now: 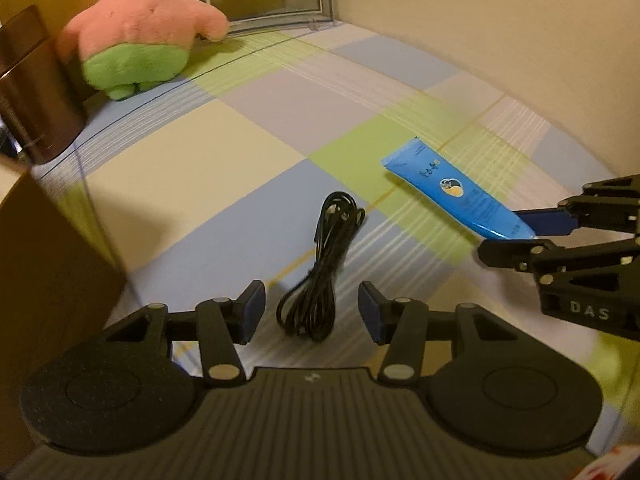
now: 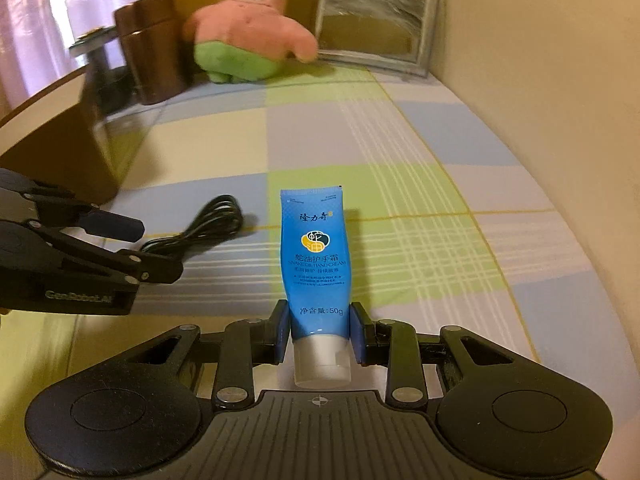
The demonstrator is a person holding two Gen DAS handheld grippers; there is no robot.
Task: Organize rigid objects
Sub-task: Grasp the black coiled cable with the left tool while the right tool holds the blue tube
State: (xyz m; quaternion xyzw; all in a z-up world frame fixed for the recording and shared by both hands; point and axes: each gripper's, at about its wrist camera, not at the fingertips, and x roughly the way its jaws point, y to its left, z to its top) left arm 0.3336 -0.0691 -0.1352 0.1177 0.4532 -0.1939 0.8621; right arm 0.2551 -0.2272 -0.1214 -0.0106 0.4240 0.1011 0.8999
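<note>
On the far left stands a brown cup [image 2: 154, 50] with a lid, and a dark box [image 2: 102, 120] sits just beside it at the edge of the table [image 1: 256, 128], which has a cloth with blue, green and pale squares. Next to the cup, at the back, a pink and green star toy [image 2: 248, 36] leans, and its arm reaches toward a mirror [image 2: 374, 26] in a gray frame that rests against the wall. Closer to me, my left tool [image 1: 311, 312] points down at the table. Its two blue pads are spread apart and pinch nothing. A black cord [image 1: 320, 268], wound up in a long bundle, lies flat on the cloth, and the near end of it shows between the two pads, but I cannot tell if the pads touch it. In the view from my other hand the cord lies on a blue square, and the left tool is just beside it. A little more to the right is a blue tube of hand cream [image 2: 316, 264]. My right tool [image 2: 320, 334] pinches it tight, with one pad on each side of the tube just above its white cap [image 2: 322, 364]. The cap points back at me and the flat end points away. From the left view the tube sticks out of the right tool at a slant, up off the cloth, well to the right of the cord.
</note>
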